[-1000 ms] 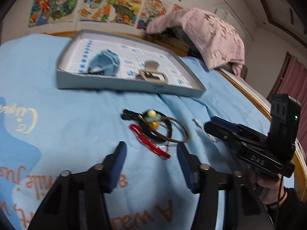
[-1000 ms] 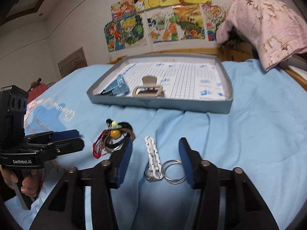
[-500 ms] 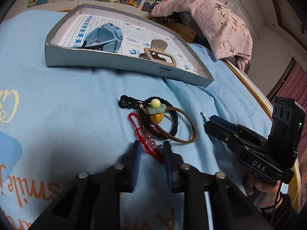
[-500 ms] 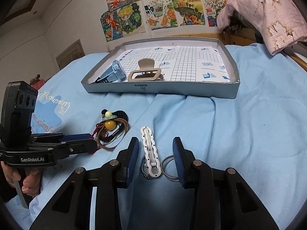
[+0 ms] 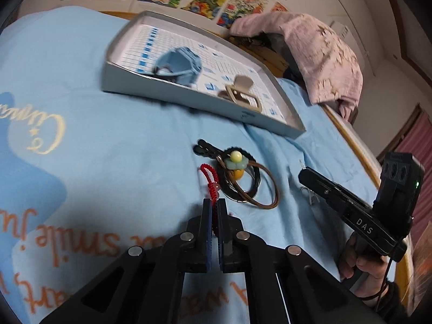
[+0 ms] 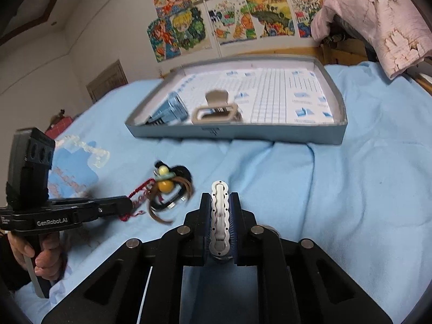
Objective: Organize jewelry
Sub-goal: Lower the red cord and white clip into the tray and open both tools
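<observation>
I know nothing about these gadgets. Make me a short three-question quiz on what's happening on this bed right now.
1. True or false: the left gripper has its jaws shut on the red beaded cord bracelet.
2. What does the right gripper hold: A) white wavy hair clip, B) beige claw clip, C) blue watch?
3. How many items lie in the grey cardboard tray?

Key: 1 true; 2 A; 3 two.

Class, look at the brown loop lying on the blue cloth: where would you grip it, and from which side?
Grip the brown loop at its bare outer arc, on the side away from the beads, coming from above with the jaws straddling the cord. It lies flat, and its other side is tangled with the black band and beads.
</observation>
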A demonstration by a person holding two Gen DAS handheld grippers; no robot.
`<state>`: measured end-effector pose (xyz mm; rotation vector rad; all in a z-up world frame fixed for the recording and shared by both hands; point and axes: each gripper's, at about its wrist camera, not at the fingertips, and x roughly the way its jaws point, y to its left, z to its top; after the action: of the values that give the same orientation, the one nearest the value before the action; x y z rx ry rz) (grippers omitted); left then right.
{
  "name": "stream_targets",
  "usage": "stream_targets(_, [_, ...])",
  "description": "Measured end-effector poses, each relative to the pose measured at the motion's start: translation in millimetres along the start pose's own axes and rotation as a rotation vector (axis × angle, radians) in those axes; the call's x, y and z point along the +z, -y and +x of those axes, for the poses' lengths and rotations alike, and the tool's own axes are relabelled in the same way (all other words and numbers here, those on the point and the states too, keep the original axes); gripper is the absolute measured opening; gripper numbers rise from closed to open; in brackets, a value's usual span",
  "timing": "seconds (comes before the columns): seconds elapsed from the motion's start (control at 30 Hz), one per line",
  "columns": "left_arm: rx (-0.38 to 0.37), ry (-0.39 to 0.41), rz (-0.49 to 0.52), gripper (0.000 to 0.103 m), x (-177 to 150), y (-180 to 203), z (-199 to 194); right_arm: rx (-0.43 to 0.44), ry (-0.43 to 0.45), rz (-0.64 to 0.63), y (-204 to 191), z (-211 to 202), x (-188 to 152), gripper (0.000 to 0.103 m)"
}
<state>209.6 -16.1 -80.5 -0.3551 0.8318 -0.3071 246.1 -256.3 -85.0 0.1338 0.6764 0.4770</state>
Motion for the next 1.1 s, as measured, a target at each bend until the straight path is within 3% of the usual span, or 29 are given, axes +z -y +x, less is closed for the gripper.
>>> stream_targets(0.27, [-0.007,0.136,0.034,0.003,23.2,5.7,-38.2,0.019,0.106,0.004,-9.4,-17.1,19.9,0.012])
stream_targets(0.57, [0.033,0.277,0.108,0.003,82.5,9.7,-43.2,-0.077,0.2,0.034,-8.9,-2.9,75.2,0.012])
stream_targets(0.87, [0.004,0.194,0.184,0.003,117.1,23.7,18.6,-0.171,0.169,0.063,13.4,44.2,113.5,0.012])
stream_targets(1.1, [0.048,0.115,0.182,0.003,120.2,16.5,58.3,-0.156,0.108,0.08,30.4,75.9,113.0,0.012])
